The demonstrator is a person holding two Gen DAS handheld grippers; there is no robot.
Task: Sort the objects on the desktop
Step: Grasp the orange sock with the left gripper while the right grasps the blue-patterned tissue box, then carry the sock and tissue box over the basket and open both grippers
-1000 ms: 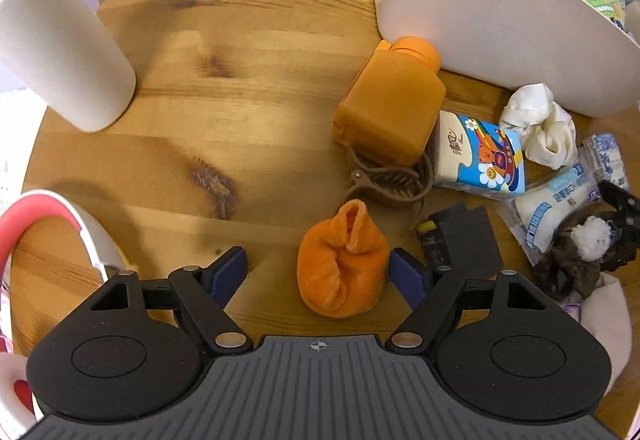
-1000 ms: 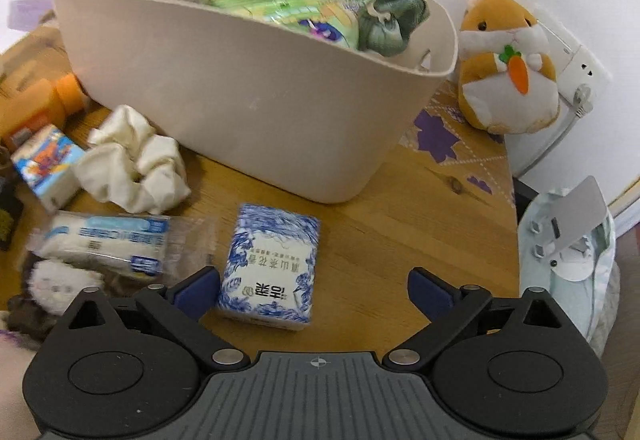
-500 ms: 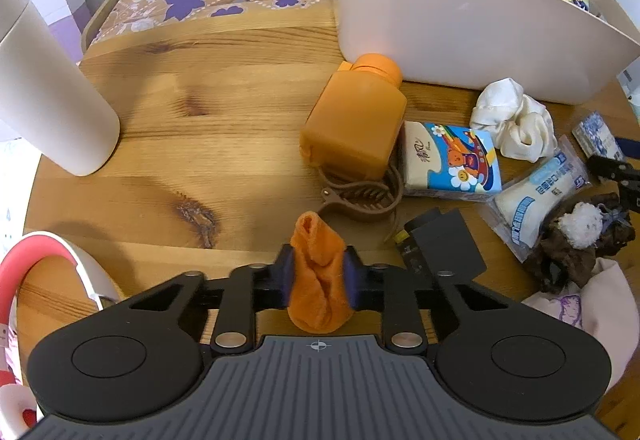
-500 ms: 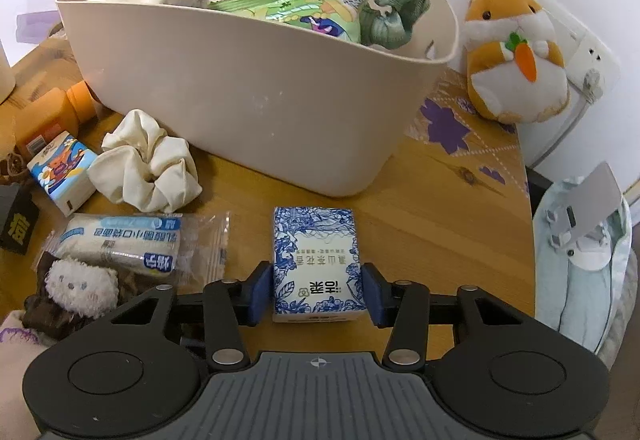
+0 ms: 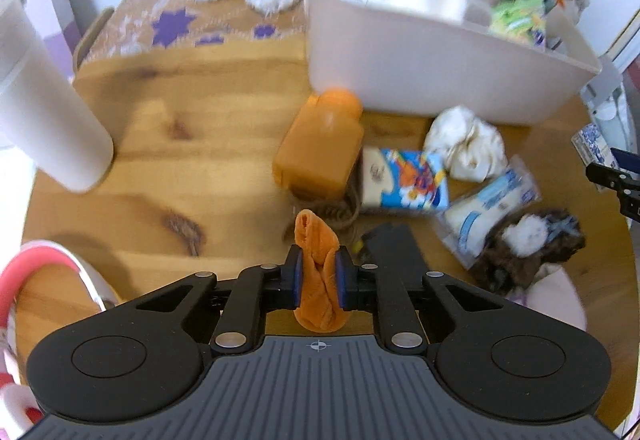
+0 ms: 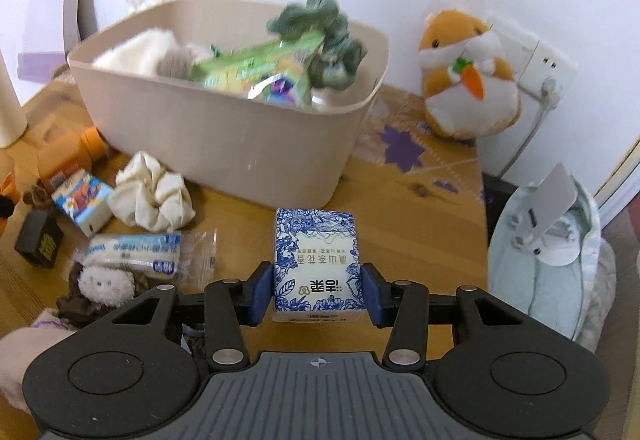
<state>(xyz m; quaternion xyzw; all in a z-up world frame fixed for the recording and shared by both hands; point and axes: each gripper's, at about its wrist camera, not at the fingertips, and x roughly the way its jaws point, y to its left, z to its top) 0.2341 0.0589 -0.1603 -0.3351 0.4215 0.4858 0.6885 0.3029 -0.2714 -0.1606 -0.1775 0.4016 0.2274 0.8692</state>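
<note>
Two grippers, both loaded. The left gripper (image 5: 318, 280) has its blue pads (image 5: 297, 282) pressed into an orange cloth (image 5: 318, 276), which stands upright between them, its folded top poking above the fingers and its bottom bulging out below. The cloth looks clear of the table (image 5: 172, 143), though blur makes that hard to call. Just ahead lie a brown clip (image 5: 340, 209), an orange bottle (image 5: 322, 145) on its side, and a cartoon pack (image 5: 404, 179); the bin (image 5: 420, 67) sits beyond them, up right.

The right gripper (image 6: 317, 294) pinches a blue-and-white tissue pack (image 6: 316, 260) by its two long sides, the pack pointing forward along the fingers toward the bin (image 6: 224, 135). Left of it lie a clear-wrapped packet (image 6: 136, 254), a white scrunchie (image 6: 154, 197) and a black box (image 6: 40, 244). A hamster plush (image 6: 468, 75) sits by the wall, right of the bin.
</note>
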